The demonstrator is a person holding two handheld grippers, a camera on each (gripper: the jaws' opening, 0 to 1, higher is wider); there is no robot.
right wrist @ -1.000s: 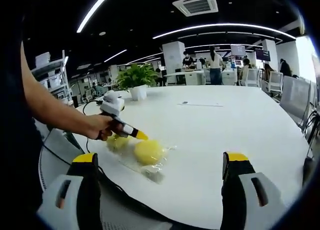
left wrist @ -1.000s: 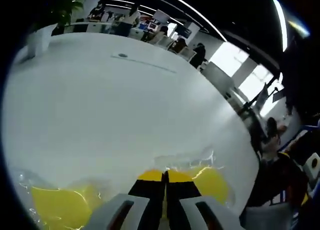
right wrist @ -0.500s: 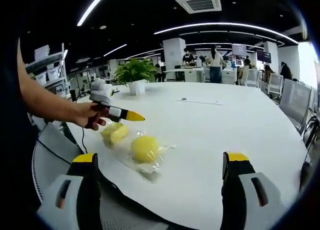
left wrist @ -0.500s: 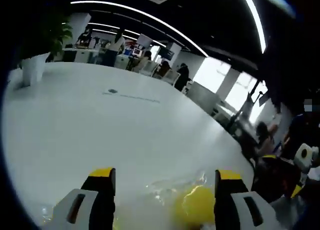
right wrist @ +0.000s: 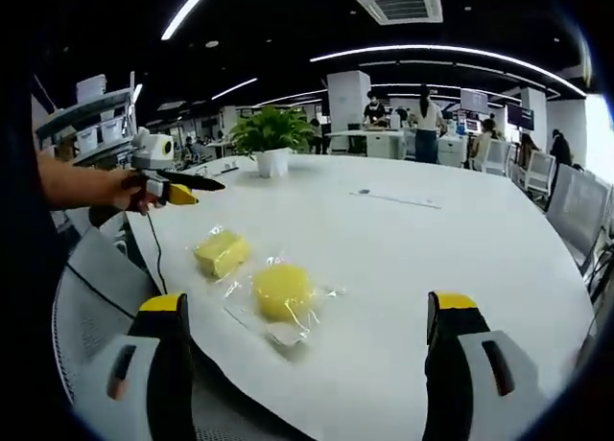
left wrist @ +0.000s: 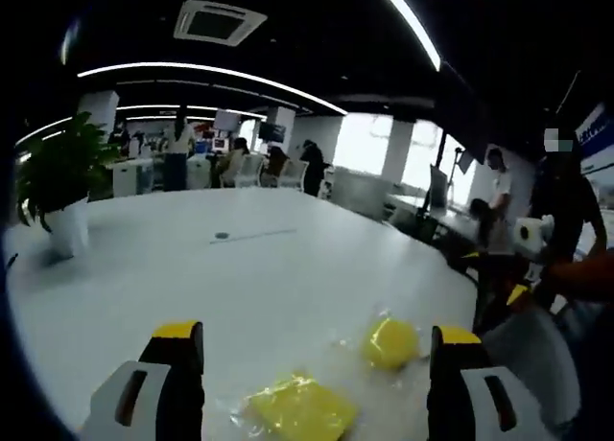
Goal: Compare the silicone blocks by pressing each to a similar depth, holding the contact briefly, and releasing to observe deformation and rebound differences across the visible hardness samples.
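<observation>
Yellow silicone, 2 wrapped blocks on the white table (right wrist: 451,240), square block (right wrist: 222,252) beside round block (right wrist: 282,290), left gripper (right wrist: 180,184) raised clear of them, jaws spread, empty, right gripper (right wrist: 312,316) wide open, holding nothing, near the table edge.

Two bagged yellow silicone blocks on a white surface (right wrist: 460,259).
Right tongs (right wrist: 312,312) spread wide at the bottom edge, touching nothing. Round block (right wrist: 281,290) nearer, square block (right wrist: 222,252) just beyond, both in clear wrap. Left tongs (right wrist: 197,184) held in a hand (right wrist: 120,187), raised clear of the blocks. Potted plant (right wrist: 271,139) far back.
</observation>
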